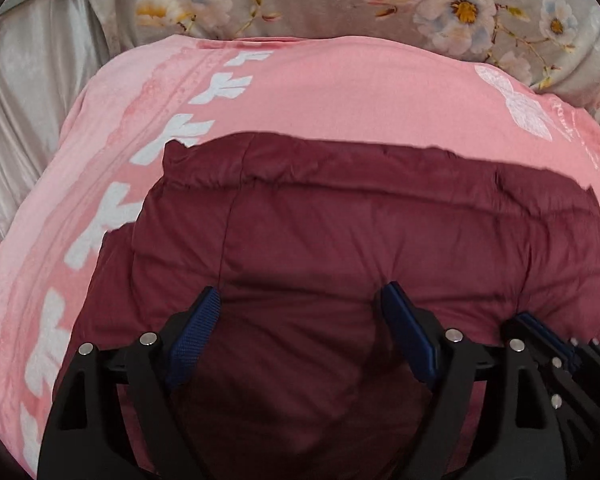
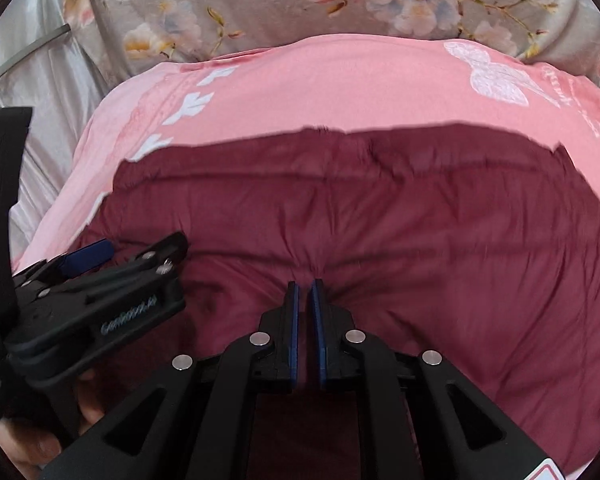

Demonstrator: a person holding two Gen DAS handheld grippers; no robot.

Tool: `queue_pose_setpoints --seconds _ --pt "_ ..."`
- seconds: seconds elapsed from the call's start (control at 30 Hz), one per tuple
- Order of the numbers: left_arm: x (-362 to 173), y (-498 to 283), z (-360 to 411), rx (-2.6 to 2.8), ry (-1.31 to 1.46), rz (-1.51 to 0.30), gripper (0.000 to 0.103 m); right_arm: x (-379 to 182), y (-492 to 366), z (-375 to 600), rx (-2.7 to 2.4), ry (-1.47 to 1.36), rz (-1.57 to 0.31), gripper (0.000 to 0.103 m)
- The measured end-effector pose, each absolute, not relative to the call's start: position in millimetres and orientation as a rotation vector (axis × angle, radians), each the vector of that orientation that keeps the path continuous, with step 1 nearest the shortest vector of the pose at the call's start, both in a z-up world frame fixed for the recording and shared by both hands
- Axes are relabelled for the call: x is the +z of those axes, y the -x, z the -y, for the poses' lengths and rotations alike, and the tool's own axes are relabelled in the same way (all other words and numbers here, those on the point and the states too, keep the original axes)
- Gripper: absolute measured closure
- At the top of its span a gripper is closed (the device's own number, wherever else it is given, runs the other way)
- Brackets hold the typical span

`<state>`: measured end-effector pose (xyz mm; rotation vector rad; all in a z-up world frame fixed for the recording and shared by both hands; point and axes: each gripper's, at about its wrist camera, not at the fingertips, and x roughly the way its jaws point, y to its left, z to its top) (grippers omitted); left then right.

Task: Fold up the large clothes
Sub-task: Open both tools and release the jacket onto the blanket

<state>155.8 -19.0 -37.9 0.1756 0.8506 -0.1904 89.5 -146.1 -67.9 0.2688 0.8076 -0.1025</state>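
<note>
pink bedsheet (image 1: 340, 92) supports maroon puffer jacket (image 1: 340, 232); left gripper (image 1: 300, 304) spread wide at lower centre; right gripper (image 2: 304, 292) pinches jacket fabric, likely to lift a fold.

The maroon quilted puffer jacket (image 1: 340, 220) is smooth, slightly sheened cloth. The pink printed sheet (image 1: 340, 88) is matt soft fabric. The left gripper (image 1: 300, 312) is matt black plastic with textured blue pads (image 1: 195, 336) and bright metal pins.
</note>
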Motion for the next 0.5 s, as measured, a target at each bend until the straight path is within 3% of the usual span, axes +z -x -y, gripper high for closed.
queue_pose_setpoints --seconds 0.5 --pt "-52.7 -141.3 13.5 -0.197 -0.153 -0.795 0.022 -79.3 -81.7 135.6 -0.154 -0.168 -0.763 0.094"
